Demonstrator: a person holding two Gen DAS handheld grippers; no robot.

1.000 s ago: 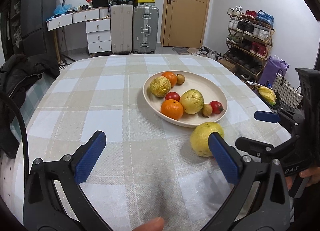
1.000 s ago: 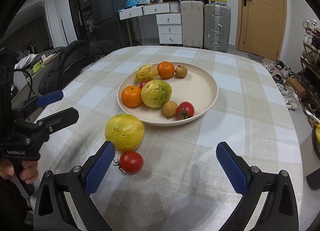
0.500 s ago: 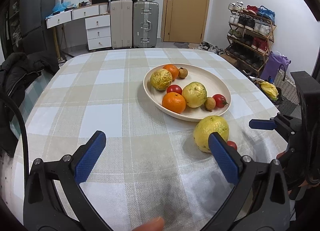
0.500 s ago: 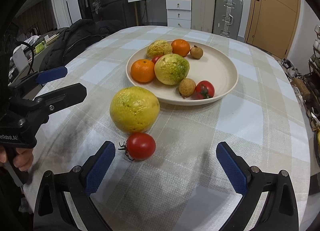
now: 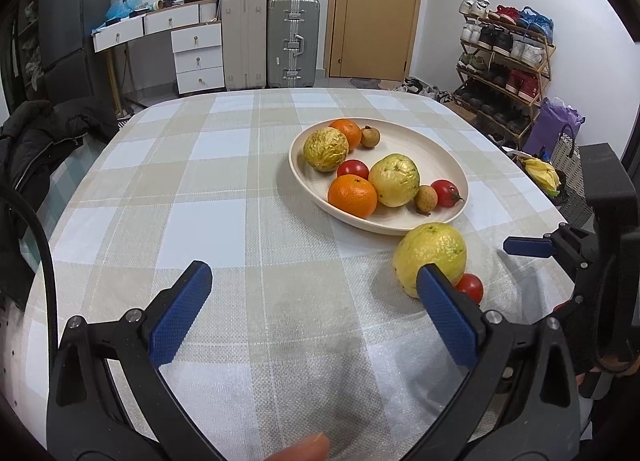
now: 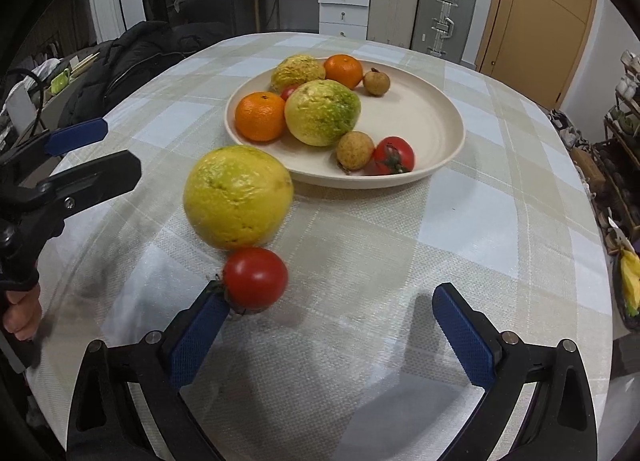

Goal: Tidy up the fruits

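Now both tongs gape wide, right tongs [image 6: 326, 325] brushing the loose tomato [image 6: 255, 278], holding nothing.

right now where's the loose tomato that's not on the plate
In the right wrist view the loose tomato lies on the tablecloth just ahead of the right gripper's left finger, against the near side of the big yellow fruit, short of the plate.

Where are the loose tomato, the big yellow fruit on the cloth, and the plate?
loose tomato [image 6: 256, 277], right wrist view, middle of its red skin.
big yellow fruit [image 6: 238, 197], right wrist view, middle of its front.
plate [image 6: 416, 117], right wrist view, bare inner surface.
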